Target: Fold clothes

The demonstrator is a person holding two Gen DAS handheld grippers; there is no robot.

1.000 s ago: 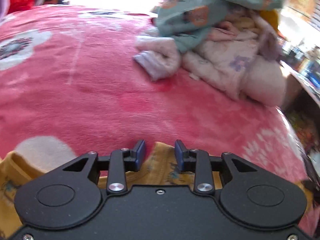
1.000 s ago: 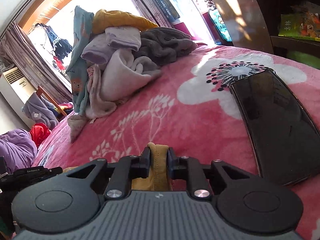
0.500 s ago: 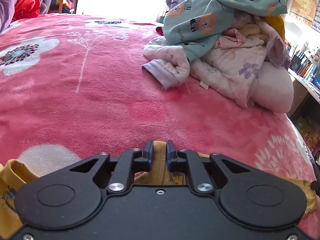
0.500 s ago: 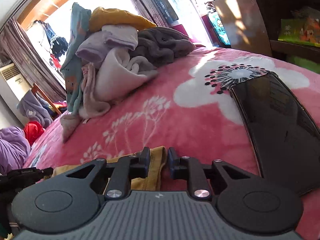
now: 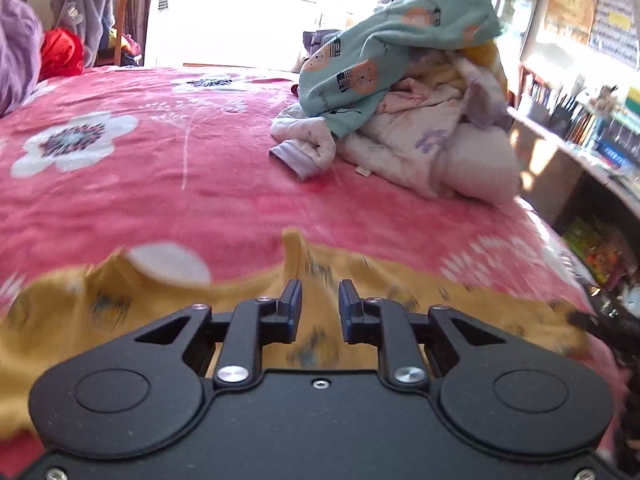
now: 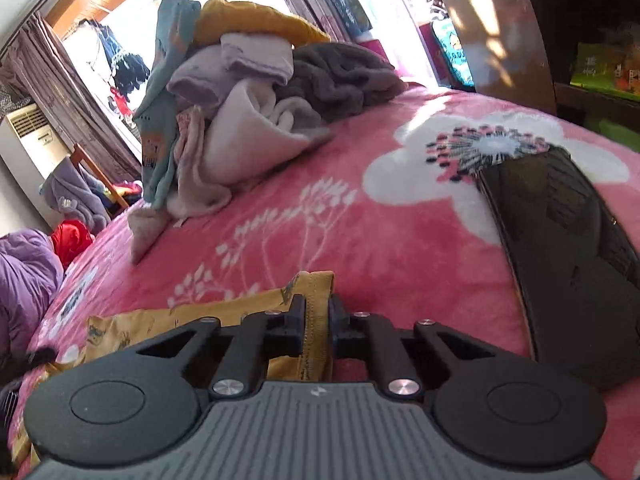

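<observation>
Garment: yellow garment [image 5: 120, 320] spread along near edge of bed [image 5: 200, 184] | left gripper [image 5: 320, 304]: fingers spreading, garment just released | right gripper [image 6: 318, 316]: fingers closing, pinching hem | next: regrasp for fold.

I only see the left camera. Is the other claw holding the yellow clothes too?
Observer: Yes. The right claw is closing, with the hem of the yellow garment between its pads.
Child: Is anything next to it?
Observer: A shiny black slab lies on the pink blanket, right of the claw in that picture, not touching it.
Child: What's hiding behind the clothes pile?
Observer: A fluffy grey garment sits on the side of the pile that your camera misses.
</observation>
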